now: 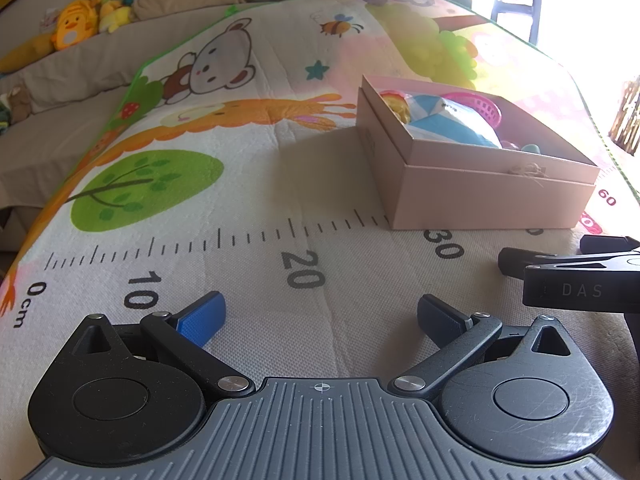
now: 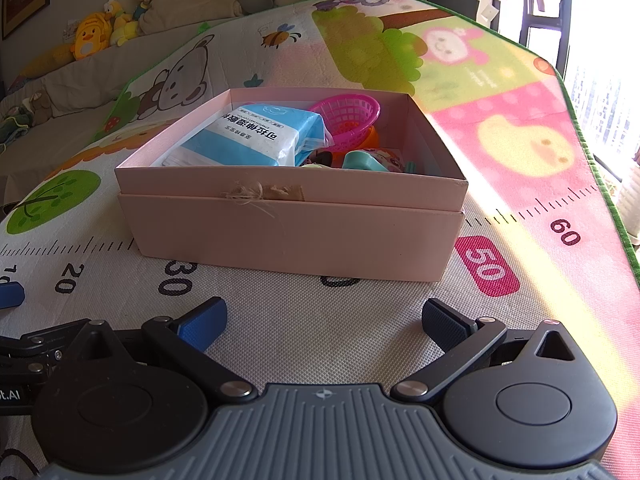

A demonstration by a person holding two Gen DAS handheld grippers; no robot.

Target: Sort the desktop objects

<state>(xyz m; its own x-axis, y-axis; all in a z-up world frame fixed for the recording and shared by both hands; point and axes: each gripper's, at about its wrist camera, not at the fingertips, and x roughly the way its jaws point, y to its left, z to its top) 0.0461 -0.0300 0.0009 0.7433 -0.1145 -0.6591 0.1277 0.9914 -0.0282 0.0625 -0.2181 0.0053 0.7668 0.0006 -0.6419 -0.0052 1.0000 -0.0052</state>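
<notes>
A pink cardboard box (image 2: pixel 296 236) stands on the cartoon play mat (image 2: pixel 312 332); it also shows in the left wrist view (image 1: pixel 492 196) to the right. Inside lie a blue-and-white tissue pack (image 2: pixel 256 136), a magenta toy basket (image 2: pixel 348 114), a teal piece (image 2: pixel 360 160) and other small toys. My right gripper (image 2: pixel 323 322) is open and empty, low over the mat just in front of the box. My left gripper (image 1: pixel 320 314) is open and empty over the ruler print, left of the box. The right gripper's body (image 1: pixel 580 280) shows at the right edge of the left wrist view.
A grey sofa (image 1: pixel 60 92) with plush toys (image 1: pixel 76 28) runs along the far left beyond the mat edge. Bright windows (image 2: pixel 600 80) lie to the right. The mat's green border (image 2: pixel 616 208) marks its right edge.
</notes>
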